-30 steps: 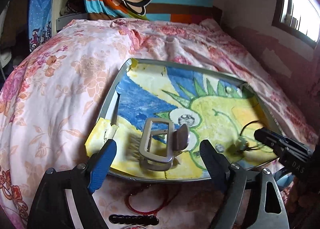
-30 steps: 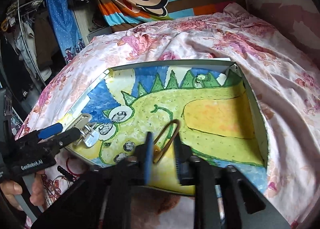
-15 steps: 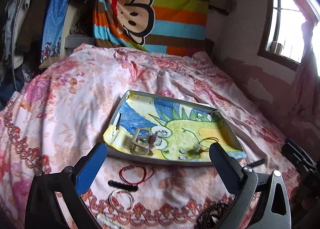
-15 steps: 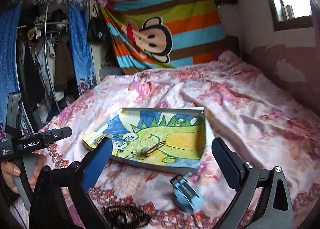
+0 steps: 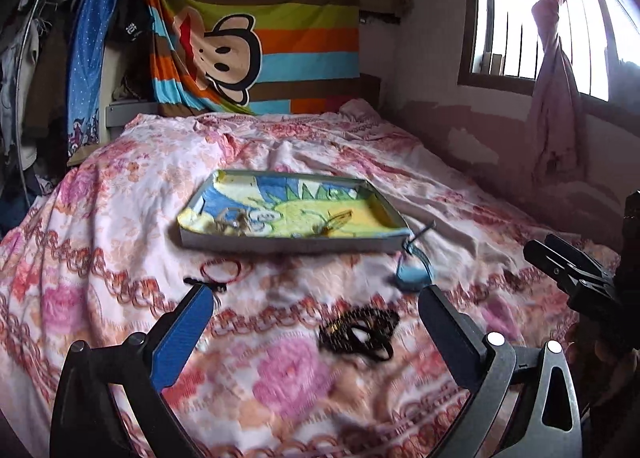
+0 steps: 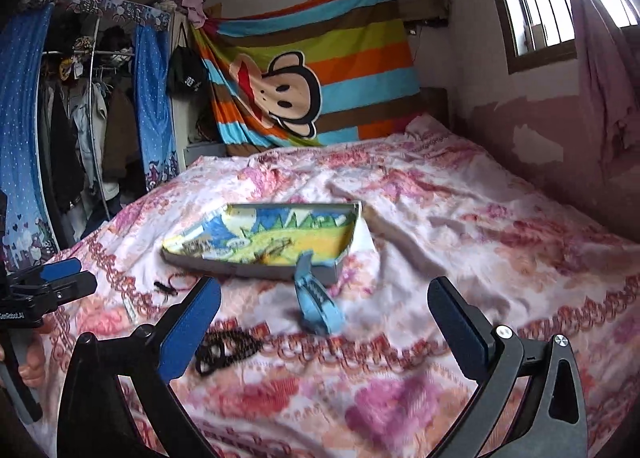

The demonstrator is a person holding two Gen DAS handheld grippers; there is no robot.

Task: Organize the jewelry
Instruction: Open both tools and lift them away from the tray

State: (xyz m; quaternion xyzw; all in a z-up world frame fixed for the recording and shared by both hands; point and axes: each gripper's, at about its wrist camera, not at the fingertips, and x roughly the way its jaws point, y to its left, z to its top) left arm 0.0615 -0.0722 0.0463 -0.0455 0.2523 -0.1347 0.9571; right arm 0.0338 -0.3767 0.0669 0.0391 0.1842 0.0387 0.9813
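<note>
A shallow tray (image 5: 280,245) with a dinosaur drawing lies on the floral bed; it also shows in the right wrist view (image 6: 256,270). A silver clip (image 5: 230,221) and a thin hoop (image 5: 336,220) lie in it. On the bedding in front lie a red bracelet (image 5: 220,270), a black bead necklace (image 5: 360,332) (image 6: 224,346) and a blue hair clip (image 5: 414,272) (image 6: 318,304). My left gripper (image 5: 312,330) is open and empty, well back from the tray. My right gripper (image 6: 324,328) is open and empty, also held back.
The bed (image 5: 120,218) is covered by a pink floral quilt. A striped monkey blanket (image 5: 256,38) hangs on the back wall. A clothes rack (image 6: 80,118) stands at left. A window (image 5: 532,18) and wall run along the right.
Both grippers have pulled far back from the tray. The right gripper opened and left the hoop in the tray. The silver clip stays in the tray.
</note>
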